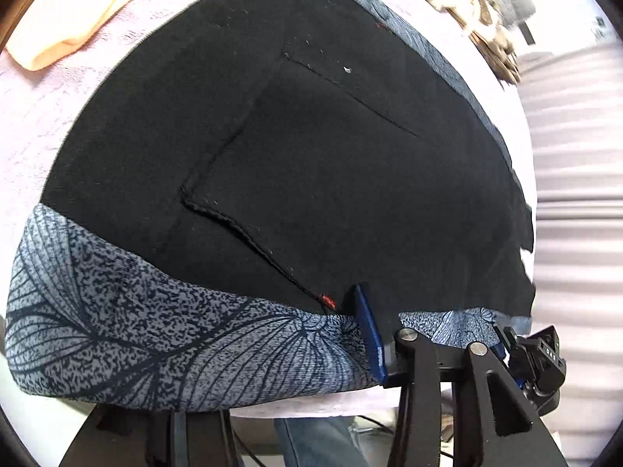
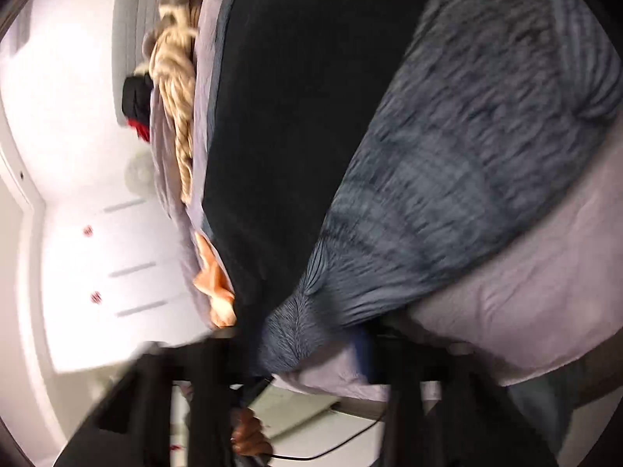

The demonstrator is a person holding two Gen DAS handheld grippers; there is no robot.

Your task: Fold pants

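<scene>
1. The left gripper (image 1: 436, 334) has its fingers (image 1: 370, 334) drawn narrow on the patterned waistband edge of the pants (image 1: 311, 155). The bite looks shallow and close to the hem. If only the top layer is caught, lifting would peel the layers apart rather than carry the whole band.
2. The right gripper (image 2: 307, 346) is closed too, and patterned fabric gathers into pleats at its fingers, so it seems to pinch the same band. This view is smeared, so I cannot tell how deep that hold is. A fast sweep could tug the cloth free.
3. The pants lie flat on the counter (image 1: 39, 116), pocket side up, over a lilac cover. Uneven pulling by the two hands would skew the fold and wrinkle the black panel.
4. Dragging instead of lifting might bunch the lilac cover.
5. An orange cloth (image 1: 78, 19) and a tan spotted cloth (image 1: 467, 7) lie near the far edge. A long fold could land on them.
</scene>
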